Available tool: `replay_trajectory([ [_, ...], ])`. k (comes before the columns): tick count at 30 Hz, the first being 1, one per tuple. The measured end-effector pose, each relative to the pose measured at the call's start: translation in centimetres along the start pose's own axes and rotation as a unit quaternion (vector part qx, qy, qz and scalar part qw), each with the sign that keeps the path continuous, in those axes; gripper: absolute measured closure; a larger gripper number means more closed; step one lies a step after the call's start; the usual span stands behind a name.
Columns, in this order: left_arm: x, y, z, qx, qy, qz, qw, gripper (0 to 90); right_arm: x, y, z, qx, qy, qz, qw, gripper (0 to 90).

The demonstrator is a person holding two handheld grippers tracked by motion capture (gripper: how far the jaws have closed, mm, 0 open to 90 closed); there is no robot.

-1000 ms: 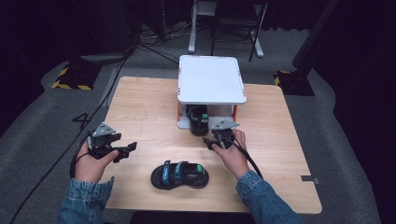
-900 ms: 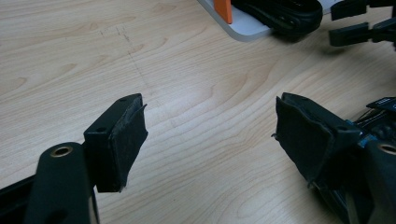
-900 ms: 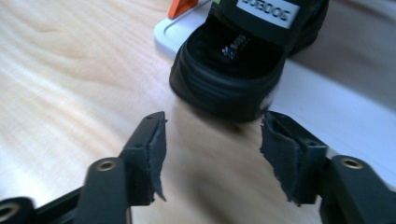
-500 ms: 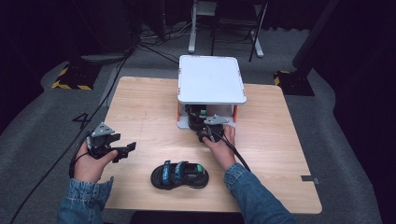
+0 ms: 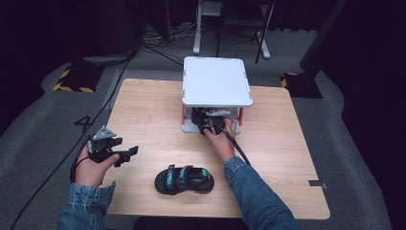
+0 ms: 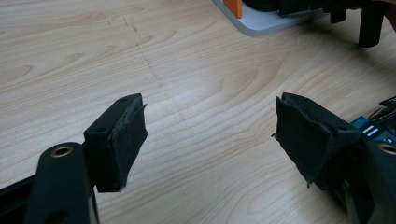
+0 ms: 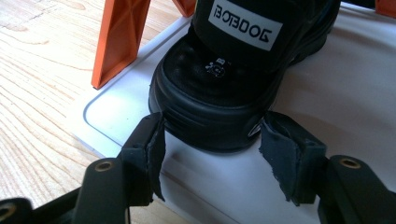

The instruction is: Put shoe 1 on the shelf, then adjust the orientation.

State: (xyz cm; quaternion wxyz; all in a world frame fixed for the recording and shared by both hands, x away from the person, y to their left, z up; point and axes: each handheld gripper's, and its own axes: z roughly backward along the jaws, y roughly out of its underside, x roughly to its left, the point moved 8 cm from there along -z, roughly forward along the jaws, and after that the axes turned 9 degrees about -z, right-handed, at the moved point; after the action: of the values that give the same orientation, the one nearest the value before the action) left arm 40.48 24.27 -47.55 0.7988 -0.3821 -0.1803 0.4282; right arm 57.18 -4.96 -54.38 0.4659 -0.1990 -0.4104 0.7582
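Jaws of the right gripper stood wide astride the black sandal's heel under the white shelf, ready to grip.

The black sandal bears a white label reading "BOBDOG", seen upside down.

You have two black sandals: one on the wooden table, one on the rack's lower shelf. One white two-tier rack with orange legs. Two grippers, left gripper and right gripper.
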Motion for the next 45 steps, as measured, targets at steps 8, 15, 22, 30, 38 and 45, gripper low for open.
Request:
replay_trajectory([
  [8,-0.2,-0.2,0.2,-0.002,0.001,-0.005,1.0,24.8,1.5,0.0,3.1,0.002,-0.033,0.03,0.999,35.8],
  [15,-0.4,-0.2,-0.1,0.004,0.002,-0.009,0.9999,24.7,2.5,-0.1,7.9,0.008,-0.1,-0.002,0.9949,34.5],
  [22,-0.4,-0.1,-0.3,0.009,0.004,-0.01,0.9999,24.6,2.1,-0.3,12.3,-0.008,-0.107,0.014,0.9941,33.1],
  [30,-0.3,0.0,-0.5,0.011,0.006,-0.007,0.9999,24.6,1.9,1.2,16.2,-0.009,-0.13,0.004,0.9915,32.9],
  [38,-0.5,0.3,-0.7,0.018,0.004,-0.007,0.9998,24.6,2.1,2.7,18.8,0.015,-0.16,0.018,0.9868,30.7],
  [45,-0.3,0.6,-0.8,0.021,0.003,-0.007,0.9998,24.5,2.8,4.3,19.5,0.066,-0.186,0.047,0.9792,25.7],
])
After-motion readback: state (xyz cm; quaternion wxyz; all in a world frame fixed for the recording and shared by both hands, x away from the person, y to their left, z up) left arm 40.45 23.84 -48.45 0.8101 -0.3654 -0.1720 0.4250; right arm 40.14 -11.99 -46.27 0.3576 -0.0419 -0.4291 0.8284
